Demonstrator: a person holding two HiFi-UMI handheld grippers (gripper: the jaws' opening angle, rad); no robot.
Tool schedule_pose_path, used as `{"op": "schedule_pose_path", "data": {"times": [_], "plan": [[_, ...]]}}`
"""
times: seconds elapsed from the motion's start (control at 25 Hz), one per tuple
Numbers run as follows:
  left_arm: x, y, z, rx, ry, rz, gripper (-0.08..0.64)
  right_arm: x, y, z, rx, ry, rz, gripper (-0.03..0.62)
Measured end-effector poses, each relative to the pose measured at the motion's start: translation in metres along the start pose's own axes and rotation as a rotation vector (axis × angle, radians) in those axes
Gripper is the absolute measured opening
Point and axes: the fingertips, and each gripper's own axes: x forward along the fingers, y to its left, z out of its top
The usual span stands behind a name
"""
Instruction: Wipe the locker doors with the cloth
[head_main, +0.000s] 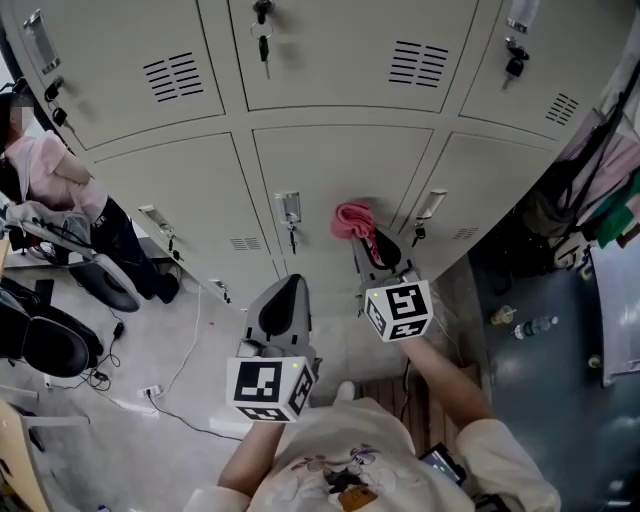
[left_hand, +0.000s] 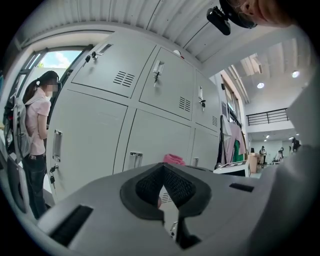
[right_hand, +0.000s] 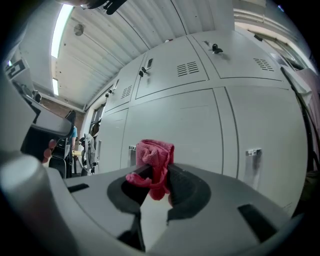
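pink cloth (right_hand: 156, 159) is bunching between the right gripper (right_hand: 156, 176) jaws, which are clamping it, up in front of the lower middle locker door (head_main: 330, 165); contact with door unclear. left gripper (left_hand: 162, 186) is hovering just beside, jaws closed on nothing. a person (head_main: 50, 175) is standing at the lockers' left end.

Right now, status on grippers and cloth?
Left gripper shut, empty. Right gripper shut on pink cloth. Cloth at locker door, contact unclear. Nothing in between.
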Motion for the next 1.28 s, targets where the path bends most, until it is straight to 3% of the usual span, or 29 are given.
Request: {"op": "schedule_pose_path", "data": {"times": [0.2,0.52,1.28], "plan": [[-0.009,0.016,0.003,-0.001,-0.012,0.039,0.005,0.019,0.044,-0.005,-0.009,0.009,0.090,0.087],[-0.020,0.031,0.007,0.000,-0.025,0.073,0.005,0.052,0.093,-0.011,-0.017,0.012,0.163,0.087],[-0.019,0.045,0.002,-0.024,-0.018,0.096,0.005,0.089,0.091,-0.034,-0.021,0.083,0.099,0.089]]}}
